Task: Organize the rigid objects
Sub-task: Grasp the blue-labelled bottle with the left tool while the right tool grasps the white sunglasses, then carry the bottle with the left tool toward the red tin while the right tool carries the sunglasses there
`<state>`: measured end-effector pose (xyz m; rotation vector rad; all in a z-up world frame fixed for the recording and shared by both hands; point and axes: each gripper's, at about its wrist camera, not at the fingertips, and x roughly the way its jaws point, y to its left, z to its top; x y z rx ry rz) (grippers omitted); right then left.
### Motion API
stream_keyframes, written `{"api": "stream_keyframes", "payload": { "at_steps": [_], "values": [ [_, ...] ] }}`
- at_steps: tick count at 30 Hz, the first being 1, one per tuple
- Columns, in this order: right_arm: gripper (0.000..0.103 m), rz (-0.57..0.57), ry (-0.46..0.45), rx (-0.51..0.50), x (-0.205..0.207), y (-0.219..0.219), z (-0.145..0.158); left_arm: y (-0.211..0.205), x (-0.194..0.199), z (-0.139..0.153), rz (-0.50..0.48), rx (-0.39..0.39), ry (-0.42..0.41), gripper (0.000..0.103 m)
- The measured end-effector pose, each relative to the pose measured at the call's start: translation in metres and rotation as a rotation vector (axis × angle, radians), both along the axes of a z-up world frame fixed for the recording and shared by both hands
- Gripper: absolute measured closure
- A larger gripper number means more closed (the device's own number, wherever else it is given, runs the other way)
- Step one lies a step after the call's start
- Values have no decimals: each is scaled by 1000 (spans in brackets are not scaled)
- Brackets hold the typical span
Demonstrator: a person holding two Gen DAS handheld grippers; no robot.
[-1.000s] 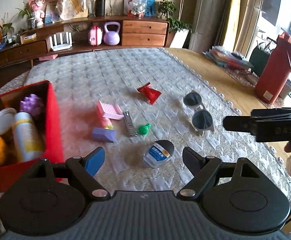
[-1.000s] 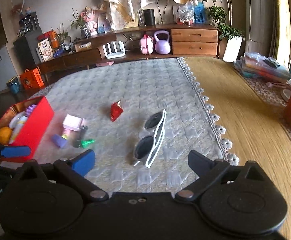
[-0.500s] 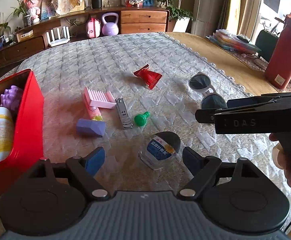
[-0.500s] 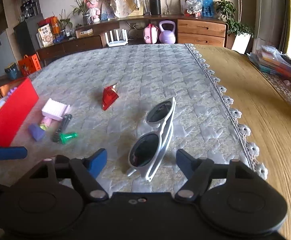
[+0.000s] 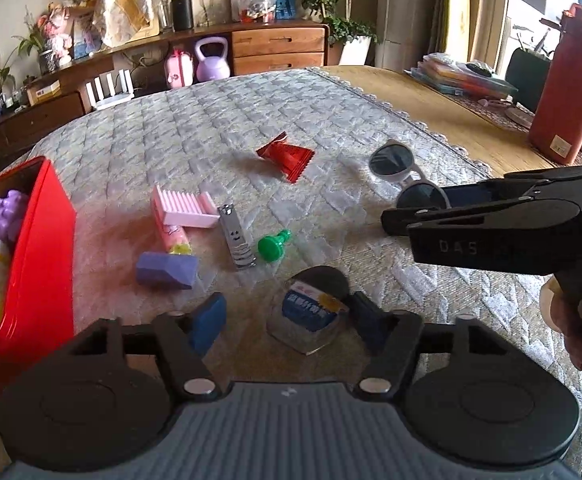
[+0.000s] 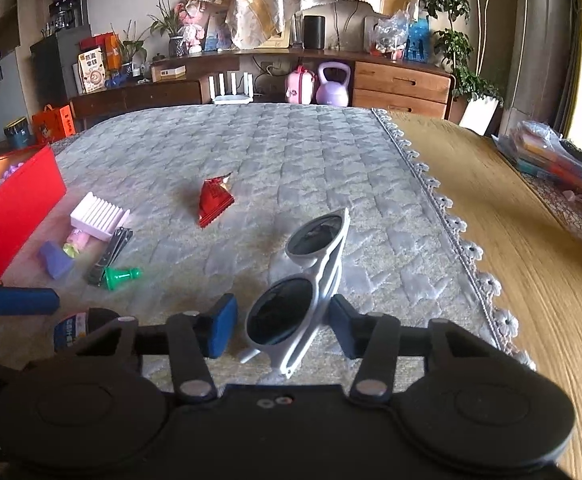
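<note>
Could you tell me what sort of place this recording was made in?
Most likely a home living room: a wooden sideboard with potted plants, a purple kettlebell and a router, beyond a table under a quilted cover.

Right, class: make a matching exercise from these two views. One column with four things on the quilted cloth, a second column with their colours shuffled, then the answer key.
Things:
1. snack packet
2. sunglasses
3. small bottle
4. wedge block

Colours:
A. purple
B. white frame
C. red
D. green

Pairs: 1-C, 2-B, 3-D, 4-A
</note>
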<state>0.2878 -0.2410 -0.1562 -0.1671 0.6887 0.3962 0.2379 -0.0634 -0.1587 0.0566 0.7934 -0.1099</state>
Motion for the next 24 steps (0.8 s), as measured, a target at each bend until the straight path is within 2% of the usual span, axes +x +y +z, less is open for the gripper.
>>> {"api": "stream_keyframes", "payload": {
  "at_steps": [2,4,6,14,24],
  "values": [
    [60,-1,-1,4,0,-1,1,-2,1,1,-11,2,2,48],
    [62,-4,0,7,0,-1,1,-5,2,2,-18,10,3,59],
    [64,-3,-1,5,-2,-1,2,-7,2,3,-22,22,3,62],
    [66,-8,4,29,-16,-8,9,-1,-2,8,16,20,24,63],
    [67,20,-14,70,-53,-12,40,15,-21,28,51,-11,8,63]
  ]
}}
